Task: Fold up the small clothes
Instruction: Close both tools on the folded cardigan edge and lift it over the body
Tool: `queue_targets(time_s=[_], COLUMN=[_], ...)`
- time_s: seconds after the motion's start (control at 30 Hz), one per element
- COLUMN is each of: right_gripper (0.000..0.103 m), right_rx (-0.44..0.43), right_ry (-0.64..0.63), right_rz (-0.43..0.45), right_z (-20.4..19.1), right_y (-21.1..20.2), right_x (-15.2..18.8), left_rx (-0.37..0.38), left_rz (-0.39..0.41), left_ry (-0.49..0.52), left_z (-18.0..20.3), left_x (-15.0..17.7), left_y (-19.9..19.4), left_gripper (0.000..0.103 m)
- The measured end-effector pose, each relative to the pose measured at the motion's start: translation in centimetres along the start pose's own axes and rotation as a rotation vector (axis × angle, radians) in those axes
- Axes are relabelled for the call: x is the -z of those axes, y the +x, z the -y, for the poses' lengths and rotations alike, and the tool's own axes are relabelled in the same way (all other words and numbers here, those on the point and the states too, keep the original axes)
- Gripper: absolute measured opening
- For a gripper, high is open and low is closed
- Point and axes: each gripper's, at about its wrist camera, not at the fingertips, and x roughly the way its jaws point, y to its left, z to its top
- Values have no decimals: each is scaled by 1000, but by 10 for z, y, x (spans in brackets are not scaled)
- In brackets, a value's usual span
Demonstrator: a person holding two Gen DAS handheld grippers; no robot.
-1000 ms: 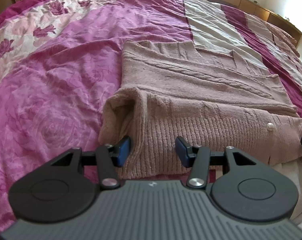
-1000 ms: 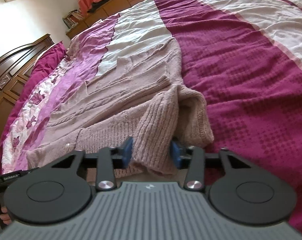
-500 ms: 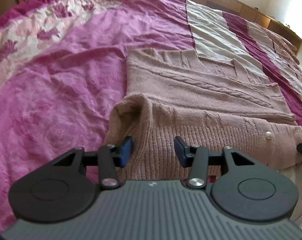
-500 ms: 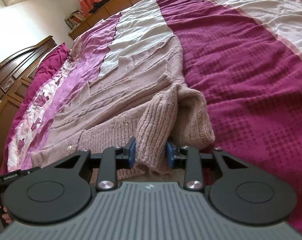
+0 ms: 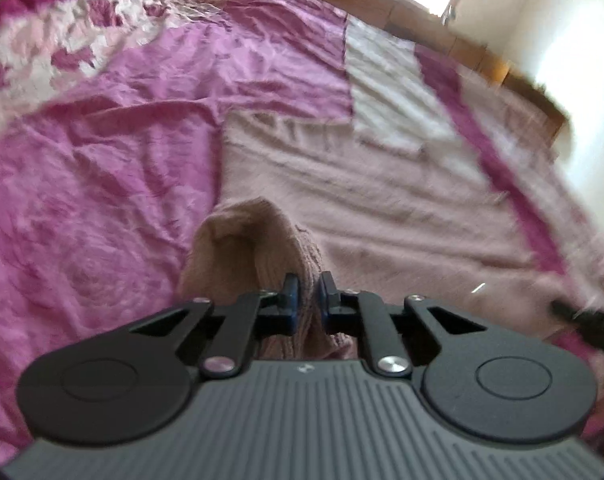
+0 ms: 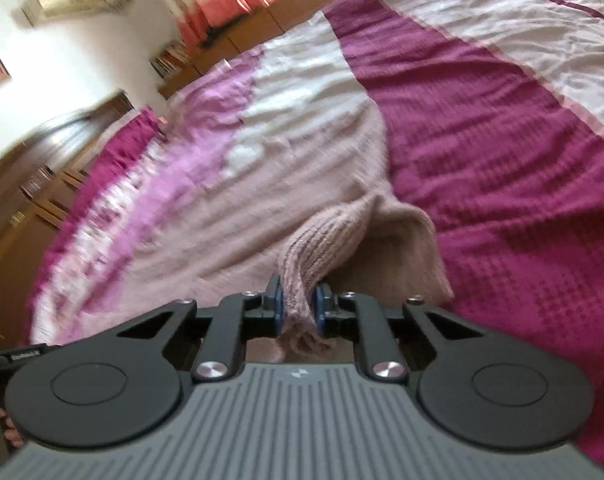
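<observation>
Magenta bedding (image 5: 102, 184) is blurring as both views tilt. Half a second ago the left gripper (image 5: 306, 294) was spread; now both it and the right gripper (image 6: 296, 306) are pinching the pink knitted cardigan's (image 5: 381, 208) ribbed hem corners, likely lifting for a fold.

The sweater (image 5: 381, 208) is soft, fuzzy knit with a ribbed hem (image 6: 325, 236). The bedspread (image 5: 102, 184) is wrinkled, faintly sheeny cloth. Each gripper (image 5: 306, 298) (image 6: 297, 306) is matt black plastic with 2 shiny metal screws (image 6: 387, 370). The cabinets (image 6: 34, 184) are glossy wood.
</observation>
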Motion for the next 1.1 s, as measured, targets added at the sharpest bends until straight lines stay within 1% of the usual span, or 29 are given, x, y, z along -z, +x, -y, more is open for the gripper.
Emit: queue_targets(time_s=[0.2,0.3,0.53,0.73,0.83,0.9,0.97,1.1], right_gripper=[16,16,15,15,15,15,15,15], right_rx=[-114,-141,-192,-208,-202,-190,-160,-83], right_ry=[37,35,21,30,47,54,42,4], right_rz=[74,111,203,276,300,294,285,248], right_z=[-10,-19,-38,-49,-49,-48,-49,-44], right_y=[-14,-18,-24,-12,5,24,45,96], right_x=[-21,-30,-60,-95,-113,-124,-131,-136], left_rx=[105,128,119,86,52,16,-12,-65], left_rz=[86,135,284,377,393,387,367,302], left_ry=[-119,-143,-122,-92,-80,-79,-81,-77], left_z=[-2,1,15,29,31,30,25,15], left_x=[-20,-30,-57,-91,-108,-118,-125,-133], left_y=[-18,-26,-44,-36,-21,-6,12,58], left_gripper=[11,11,11,11,11,11,11,11])
